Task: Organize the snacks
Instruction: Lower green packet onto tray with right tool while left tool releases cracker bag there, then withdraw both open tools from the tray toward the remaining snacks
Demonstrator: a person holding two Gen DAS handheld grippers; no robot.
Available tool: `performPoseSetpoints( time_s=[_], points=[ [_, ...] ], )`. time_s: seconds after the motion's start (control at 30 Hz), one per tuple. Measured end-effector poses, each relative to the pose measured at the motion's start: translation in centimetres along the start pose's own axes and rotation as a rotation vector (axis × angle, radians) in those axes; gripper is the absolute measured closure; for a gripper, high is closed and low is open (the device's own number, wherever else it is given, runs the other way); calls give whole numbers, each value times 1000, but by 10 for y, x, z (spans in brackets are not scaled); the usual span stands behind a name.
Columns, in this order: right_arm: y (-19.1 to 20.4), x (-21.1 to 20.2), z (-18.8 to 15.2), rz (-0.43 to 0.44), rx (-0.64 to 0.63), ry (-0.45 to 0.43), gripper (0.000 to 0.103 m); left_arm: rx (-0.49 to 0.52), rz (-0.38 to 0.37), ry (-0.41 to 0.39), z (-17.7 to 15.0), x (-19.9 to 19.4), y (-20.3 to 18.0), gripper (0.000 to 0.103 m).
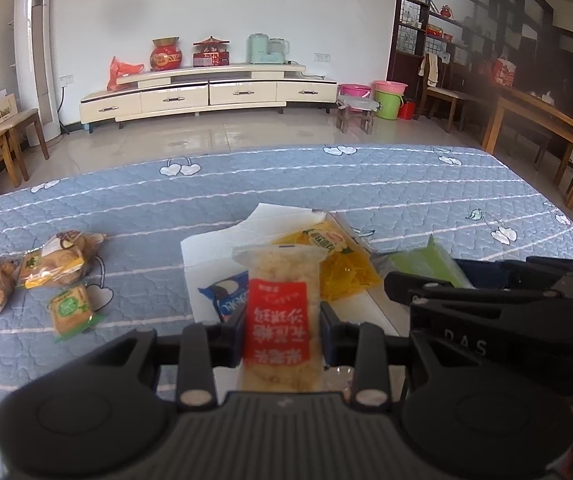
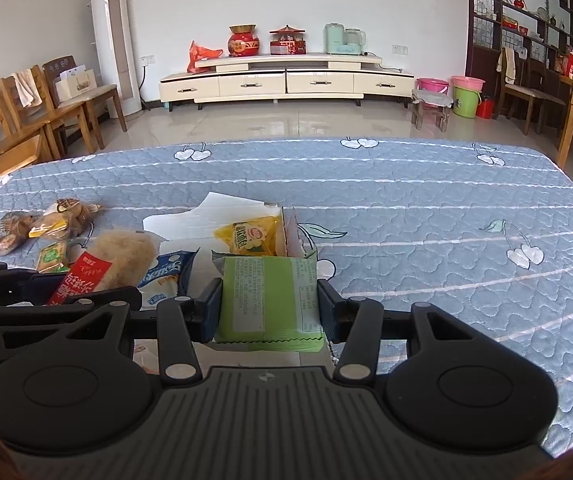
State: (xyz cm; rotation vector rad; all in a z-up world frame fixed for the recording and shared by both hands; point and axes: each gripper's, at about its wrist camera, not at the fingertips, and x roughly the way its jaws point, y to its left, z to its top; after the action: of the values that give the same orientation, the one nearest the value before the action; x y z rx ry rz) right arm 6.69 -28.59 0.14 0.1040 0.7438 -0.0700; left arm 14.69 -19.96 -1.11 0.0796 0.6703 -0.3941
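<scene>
My left gripper (image 1: 282,330) is shut on a red-labelled puffed rice bar (image 1: 278,316), held over a white box (image 1: 206,256); the bar also shows in the right wrist view (image 2: 98,268). My right gripper (image 2: 269,306) is shut on a green snack packet (image 2: 268,296), held above the same box (image 2: 190,220). In the box lie a yellow packet (image 1: 334,256) (image 2: 252,238) and a blue-white packet (image 1: 226,300) (image 2: 168,276). Loose on the blue quilt at the left are brown pastry packets (image 1: 54,260) (image 2: 46,224) and a small green-yellow packet (image 1: 72,312) (image 2: 52,258).
The quilted blue table cover (image 2: 426,240) stretches far and right of the box. Wooden chairs (image 2: 26,116) stand at the left, a wooden table (image 1: 542,124) at the right, and a cream TV cabinet (image 2: 286,80) along the back wall.
</scene>
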Motion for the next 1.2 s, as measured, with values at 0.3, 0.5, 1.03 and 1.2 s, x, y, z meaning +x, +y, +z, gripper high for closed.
performPoseSetpoints(
  time_s=[0.3,0.5,1.03,1.2],
  points=[
    [-6,-20,8,-47,26,-74,30,-15,-114,-10,6,1,-2,49],
    [-7,-37,13,-64,24,-118,22,-24,-89,-33,7,-15,4,31],
    [35,-50,7,9,-7,-124,0,-88,188,-20,-15,-73,73,9],
    [58,-47,4,44,-39,-109,0,-122,233,-24,-25,-85,97,9]
  ],
)
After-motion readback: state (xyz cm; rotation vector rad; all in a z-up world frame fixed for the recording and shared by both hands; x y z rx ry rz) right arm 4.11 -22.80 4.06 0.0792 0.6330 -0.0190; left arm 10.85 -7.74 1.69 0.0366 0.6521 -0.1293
